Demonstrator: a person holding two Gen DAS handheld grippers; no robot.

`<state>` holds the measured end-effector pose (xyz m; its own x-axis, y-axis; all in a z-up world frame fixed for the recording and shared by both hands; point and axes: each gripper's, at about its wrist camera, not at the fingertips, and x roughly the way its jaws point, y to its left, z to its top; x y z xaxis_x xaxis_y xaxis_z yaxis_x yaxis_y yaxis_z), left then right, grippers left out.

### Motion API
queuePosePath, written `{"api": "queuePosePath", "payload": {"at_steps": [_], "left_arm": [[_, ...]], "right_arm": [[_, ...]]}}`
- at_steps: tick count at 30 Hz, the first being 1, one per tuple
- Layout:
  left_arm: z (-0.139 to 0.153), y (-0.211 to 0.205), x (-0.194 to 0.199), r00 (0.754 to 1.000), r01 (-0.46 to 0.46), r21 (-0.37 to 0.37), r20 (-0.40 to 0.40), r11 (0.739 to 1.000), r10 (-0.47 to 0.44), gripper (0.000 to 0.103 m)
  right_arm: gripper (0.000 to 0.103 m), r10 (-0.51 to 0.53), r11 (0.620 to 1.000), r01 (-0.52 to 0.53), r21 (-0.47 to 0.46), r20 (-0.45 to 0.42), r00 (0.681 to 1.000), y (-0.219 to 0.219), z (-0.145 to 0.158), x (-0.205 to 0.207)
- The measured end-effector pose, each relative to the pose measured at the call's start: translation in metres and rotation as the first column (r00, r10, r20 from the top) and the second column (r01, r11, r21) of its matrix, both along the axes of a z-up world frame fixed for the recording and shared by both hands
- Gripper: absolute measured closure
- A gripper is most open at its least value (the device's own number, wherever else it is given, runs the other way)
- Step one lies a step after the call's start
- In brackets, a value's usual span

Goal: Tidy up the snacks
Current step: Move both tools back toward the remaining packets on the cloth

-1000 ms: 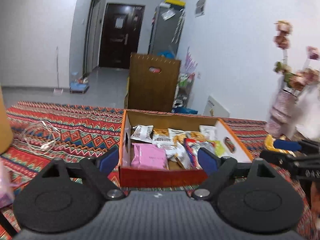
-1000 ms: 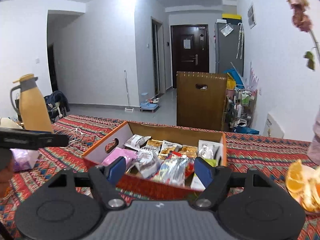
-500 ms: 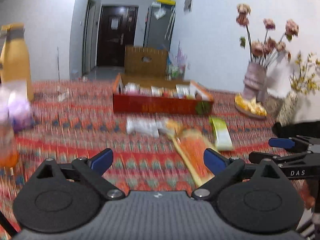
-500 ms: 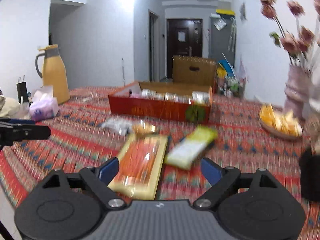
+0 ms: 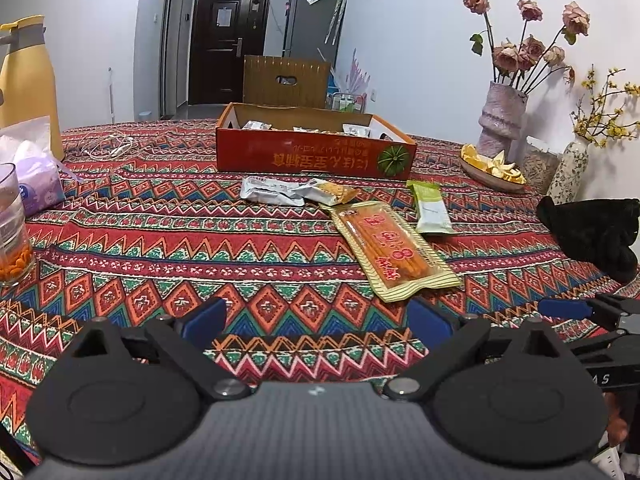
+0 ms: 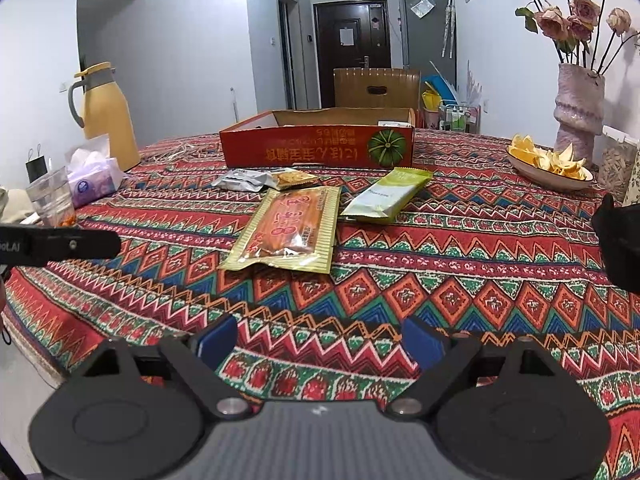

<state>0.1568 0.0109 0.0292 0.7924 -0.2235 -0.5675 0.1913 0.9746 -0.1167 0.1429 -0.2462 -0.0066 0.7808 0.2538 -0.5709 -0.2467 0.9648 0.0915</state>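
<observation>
A red cardboard box (image 5: pixel 316 156) (image 6: pixel 320 147) with snack packets inside stands at the far middle of the table. In front of it lie a silver packet (image 5: pixel 270 191) (image 6: pixel 240 179), a small orange-print packet (image 5: pixel 334 192) (image 6: pixel 294 179), a long orange stick-snack pack (image 5: pixel 394 250) (image 6: pixel 290 230) and a green packet (image 5: pixel 431 208) (image 6: pixel 386 196). My left gripper (image 5: pixel 316 322) is open and empty, low over the near tablecloth. My right gripper (image 6: pixel 320 338) is open and empty near the table's front edge.
A yellow thermos (image 6: pixel 106 118), a tissue pack (image 6: pixel 94 178) and a plastic cup (image 5: pixel 12 228) stand at the left. A pink vase with roses (image 5: pixel 502 120), a dish of orange peel (image 6: pixel 548 162) and a black object (image 5: pixel 596 232) are at the right.
Both grippers have pulled back from over the box to the near side of the table and dropped low. The loose packets in front of the box came into view.
</observation>
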Motion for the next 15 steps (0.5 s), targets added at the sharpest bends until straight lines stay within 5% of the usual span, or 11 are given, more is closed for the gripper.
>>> {"api": "queuePosePath", "payload": {"at_steps": [10,15], "left_arm": [[-0.011,0.025,0.052,0.998,-0.063,0.014,-0.023,0.998,0.063,0.005],[-0.011,0.029,0.098,0.999,0.017,0.095,0.026,0.995,-0.020,0.005]], "right_arm": [[0.014,0.011,1.000,-0.011,-0.015,0.001,1.000,0.013,0.003,0.051],[0.014,-0.020,0.999,0.020,-0.035,0.002,1.000,0.016,0.005,0.100]]}}
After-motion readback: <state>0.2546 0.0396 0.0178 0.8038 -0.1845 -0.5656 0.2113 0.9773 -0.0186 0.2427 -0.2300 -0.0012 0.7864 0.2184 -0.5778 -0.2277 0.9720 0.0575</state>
